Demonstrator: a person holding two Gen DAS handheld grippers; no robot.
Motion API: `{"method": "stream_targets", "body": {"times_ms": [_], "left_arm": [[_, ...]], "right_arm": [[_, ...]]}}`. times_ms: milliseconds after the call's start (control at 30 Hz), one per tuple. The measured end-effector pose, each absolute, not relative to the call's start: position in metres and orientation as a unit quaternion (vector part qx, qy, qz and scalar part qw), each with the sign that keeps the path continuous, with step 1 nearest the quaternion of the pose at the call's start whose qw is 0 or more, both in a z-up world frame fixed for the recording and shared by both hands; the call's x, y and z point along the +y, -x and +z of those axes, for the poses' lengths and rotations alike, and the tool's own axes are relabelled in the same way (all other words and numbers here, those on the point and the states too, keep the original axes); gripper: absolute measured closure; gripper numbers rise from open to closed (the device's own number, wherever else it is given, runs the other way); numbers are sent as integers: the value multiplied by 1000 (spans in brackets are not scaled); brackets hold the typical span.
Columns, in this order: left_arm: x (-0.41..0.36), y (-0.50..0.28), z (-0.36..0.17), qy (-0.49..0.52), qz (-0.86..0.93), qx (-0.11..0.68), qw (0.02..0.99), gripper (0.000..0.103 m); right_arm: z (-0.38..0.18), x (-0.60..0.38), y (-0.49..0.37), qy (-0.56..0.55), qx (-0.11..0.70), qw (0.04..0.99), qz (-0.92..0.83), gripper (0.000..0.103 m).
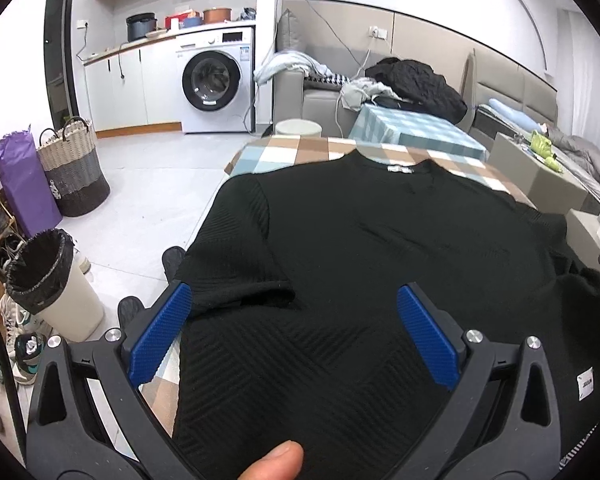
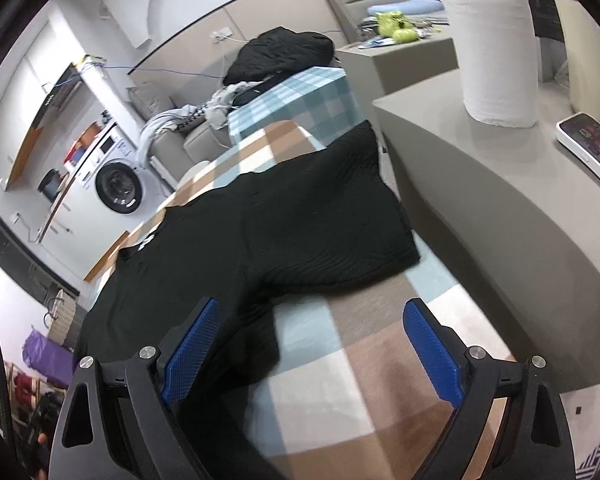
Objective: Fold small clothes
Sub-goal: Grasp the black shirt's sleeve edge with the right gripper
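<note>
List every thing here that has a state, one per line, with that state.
black shirt: spread flat on the checked tablecloth, sleeves out, unfolded
left gripper: open, over the shirt
right gripper: open, holding nothing
washing machine: door shut
trash bin: uncovered, bag-lined
paper roll: upright
phone: screen lit

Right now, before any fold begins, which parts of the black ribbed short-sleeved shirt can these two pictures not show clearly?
- Black ribbed short-sleeved shirt, bottom hem: left wrist view, hidden behind the left gripper and a thumb.
- Neck label: too small to read in the left wrist view, blurred in the right.
- Shirt's left half: right wrist view, dark and blurred beyond the right gripper.
</note>
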State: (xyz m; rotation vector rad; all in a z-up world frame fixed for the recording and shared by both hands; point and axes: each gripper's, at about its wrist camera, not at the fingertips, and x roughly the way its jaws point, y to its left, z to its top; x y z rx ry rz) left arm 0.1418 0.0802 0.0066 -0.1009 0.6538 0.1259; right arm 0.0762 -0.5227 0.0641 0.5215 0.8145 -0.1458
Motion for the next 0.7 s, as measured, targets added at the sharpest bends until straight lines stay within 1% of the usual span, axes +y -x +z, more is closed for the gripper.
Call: {"method": "stream_targets", "body": {"times_ms": [133,200,267,367,433,467,500,533,567,600,633,700], "left_arm": [[87,-154,-4,60,73,333,938,1],[91,-158,-7,66,77,337,936,1],[92,-162,-10,70,82,337,935,1],[93,-164,-13,73,81,340,934,1],[93,-166,-14,73,80,340,934,1],[93,-168,-15,73,79,340,934,1],[91,-168,-15,72,78,341,934,1],[90,-168,-16,71,77,340,935,1],[91,-168,-17,71,77,340,935,1],[89,-168,-17,71,77,341,934,1],[88,-169,-17,71,76,342,934,1],[87,-170,-18,72,76,341,934,1]], "right_arm": [[51,-542,-91,-257,401,874,-98,12],[45,-549,-97,-263,406,870,-100,16],[39,-554,-102,-267,411,866,-102,17],[32,-558,-109,-267,419,862,-101,22],[31,-557,-111,-266,420,862,-103,33],[30,-556,-114,-256,419,864,-110,36],[30,-553,-118,-246,420,866,-117,44],[29,-552,-123,-239,422,866,-122,56],[28,-551,-126,-231,424,866,-130,62],[27,-551,-129,-225,426,865,-137,80],[27,-553,-130,-223,428,864,-144,90],[33,-554,-131,-222,418,868,-149,90]]}}
